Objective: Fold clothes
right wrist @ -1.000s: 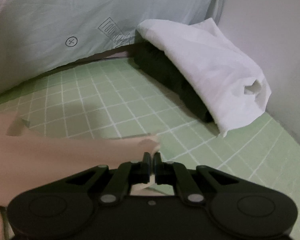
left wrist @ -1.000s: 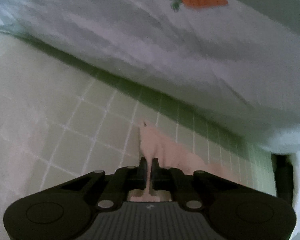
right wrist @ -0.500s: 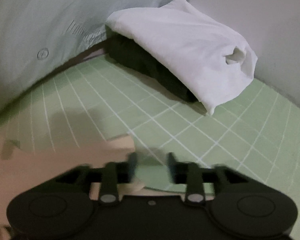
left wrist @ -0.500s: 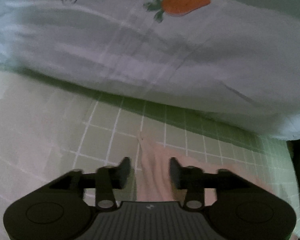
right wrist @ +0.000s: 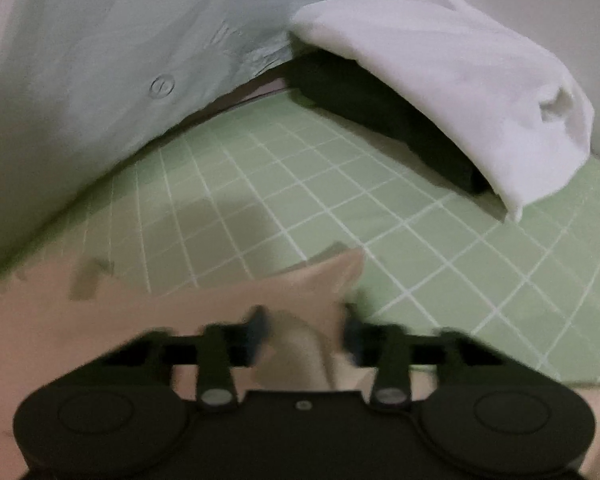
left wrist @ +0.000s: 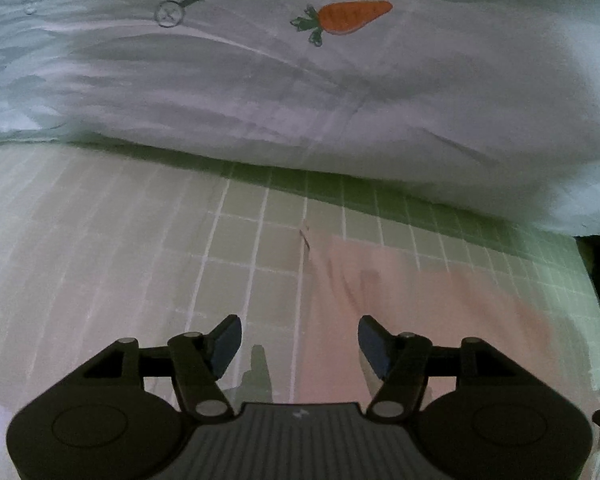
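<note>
A pale pink garment (left wrist: 420,300) lies flat on the green checked sheet (left wrist: 252,240). My left gripper (left wrist: 300,344) hovers over the garment's left edge. Its jaws are opening wide and nothing is gripped between them. In the right wrist view the same pink garment (right wrist: 180,320) fills the lower left, one corner pointing up to the right. My right gripper (right wrist: 304,332) is blurred and its jaws are closing. A raised fold of the pink cloth sits between the fingers, which still stand apart.
A pale quilt with a carrot print (left wrist: 300,100) bulges across the back and borders the sheet (right wrist: 340,200) on the left as quilt (right wrist: 100,80). A folded white cloth (right wrist: 460,80) rests on a black item (right wrist: 380,120) at the back right.
My left jaws let go of the pink cloth, spread wide and pulled back upward. My right jaws released the corner they pinched and now straddle a fold of the cloth.
</note>
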Demonstrator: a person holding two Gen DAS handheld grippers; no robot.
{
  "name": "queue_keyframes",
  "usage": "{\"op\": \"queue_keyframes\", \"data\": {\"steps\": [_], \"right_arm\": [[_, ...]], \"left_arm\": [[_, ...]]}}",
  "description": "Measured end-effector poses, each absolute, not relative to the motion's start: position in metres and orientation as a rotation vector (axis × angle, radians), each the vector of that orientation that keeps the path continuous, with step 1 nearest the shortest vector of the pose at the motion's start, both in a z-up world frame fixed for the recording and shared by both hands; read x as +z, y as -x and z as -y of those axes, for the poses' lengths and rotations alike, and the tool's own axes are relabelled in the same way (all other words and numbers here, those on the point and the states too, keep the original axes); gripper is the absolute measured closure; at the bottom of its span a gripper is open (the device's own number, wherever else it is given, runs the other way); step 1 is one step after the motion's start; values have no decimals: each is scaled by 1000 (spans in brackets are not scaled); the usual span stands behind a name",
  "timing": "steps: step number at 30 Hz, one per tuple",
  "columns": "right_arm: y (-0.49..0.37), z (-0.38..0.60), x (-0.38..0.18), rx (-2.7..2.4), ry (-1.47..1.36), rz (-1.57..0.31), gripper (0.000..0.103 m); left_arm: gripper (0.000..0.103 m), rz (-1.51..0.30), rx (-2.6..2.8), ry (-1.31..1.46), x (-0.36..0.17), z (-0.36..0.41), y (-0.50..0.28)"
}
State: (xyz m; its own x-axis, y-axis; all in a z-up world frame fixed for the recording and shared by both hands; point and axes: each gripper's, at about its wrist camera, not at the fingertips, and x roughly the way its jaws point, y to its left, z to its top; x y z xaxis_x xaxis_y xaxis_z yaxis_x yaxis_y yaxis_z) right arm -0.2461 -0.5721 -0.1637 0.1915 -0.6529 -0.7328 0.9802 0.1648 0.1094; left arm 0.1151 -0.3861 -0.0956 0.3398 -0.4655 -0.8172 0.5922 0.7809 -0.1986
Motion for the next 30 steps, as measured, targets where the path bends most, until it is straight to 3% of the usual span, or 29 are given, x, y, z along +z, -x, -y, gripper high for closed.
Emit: {"op": "queue_keyframes", "data": {"steps": [3, 13, 20, 22, 24, 26, 27, 30], "right_arm": [[247, 564, -153, -1260, -596, -608, 98], [223, 479, -82, -967, -316, -522, 98], [191, 387, -105, -581, -282, -675, 98], [187, 361, -118, -519, -269, -739, 88], [194, 346, -119, -496, -239, -757, 62], [206, 340, -115, -532, -221, -741, 47], [213, 339, -112, -559, -222, -730, 33], [238, 349, -113, -671, -269, -718, 15]], "left_arm": [[34, -1000, -684, -142, -84, 372, -99], [30, -941, -652, -172, -63, 314, -34], [29, -964, -661, -209, -71, 276, 14], [29, -965, -669, -222, -73, 266, 27], [29, -975, -674, -231, -77, 260, 38], [29, -982, -685, -236, -81, 258, 48], [29, -988, -690, -241, -83, 258, 54], [29, -1000, -743, -292, -88, 261, 73]]}}
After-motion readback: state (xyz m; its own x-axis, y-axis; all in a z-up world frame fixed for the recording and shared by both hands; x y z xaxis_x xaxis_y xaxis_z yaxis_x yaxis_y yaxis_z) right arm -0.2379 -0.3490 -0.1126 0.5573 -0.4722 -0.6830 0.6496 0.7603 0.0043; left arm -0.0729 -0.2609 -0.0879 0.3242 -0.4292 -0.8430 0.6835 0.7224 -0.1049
